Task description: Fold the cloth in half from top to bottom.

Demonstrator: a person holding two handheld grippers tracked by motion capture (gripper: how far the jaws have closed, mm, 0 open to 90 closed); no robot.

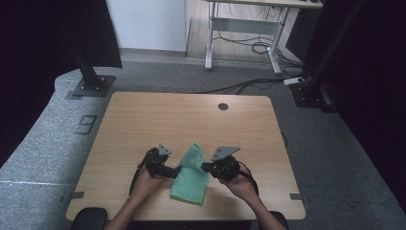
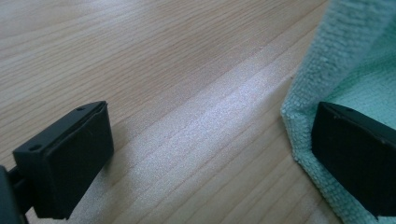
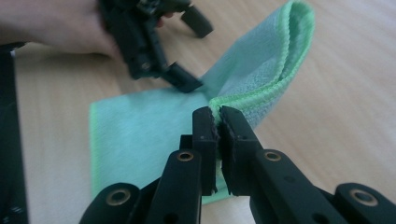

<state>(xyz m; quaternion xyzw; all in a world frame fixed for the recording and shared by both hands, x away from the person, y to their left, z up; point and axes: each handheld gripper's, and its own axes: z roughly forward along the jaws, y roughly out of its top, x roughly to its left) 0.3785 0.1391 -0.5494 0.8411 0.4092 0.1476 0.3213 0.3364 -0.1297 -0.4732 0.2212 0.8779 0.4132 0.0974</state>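
A mint-green cloth point(image 1: 190, 178) lies near the front middle of the wooden table point(image 1: 143, 120). My right gripper point(image 3: 217, 114) is shut on the cloth's hemmed edge point(image 3: 254, 95) and holds that side raised, so the cloth point(image 3: 140, 135) curls over in a fold. In the high view the right gripper point(image 1: 203, 167) sits at the cloth's right side. My left gripper point(image 2: 212, 140) is open and low over the table. One of its jaws is over the cloth's point(image 2: 355, 60) left border, the other over bare wood. The left gripper point(image 1: 176, 170) is at the cloth's left edge, seen across the cloth point(image 3: 191, 51).
A round cable hole point(image 1: 223, 106) is at the table's far edge. Beyond the table stand a black post on a base plate point(image 1: 91, 86), a white desk frame point(image 1: 242, 28) and cables on the floor point(image 1: 249, 86). Bare wood lies around the cloth.
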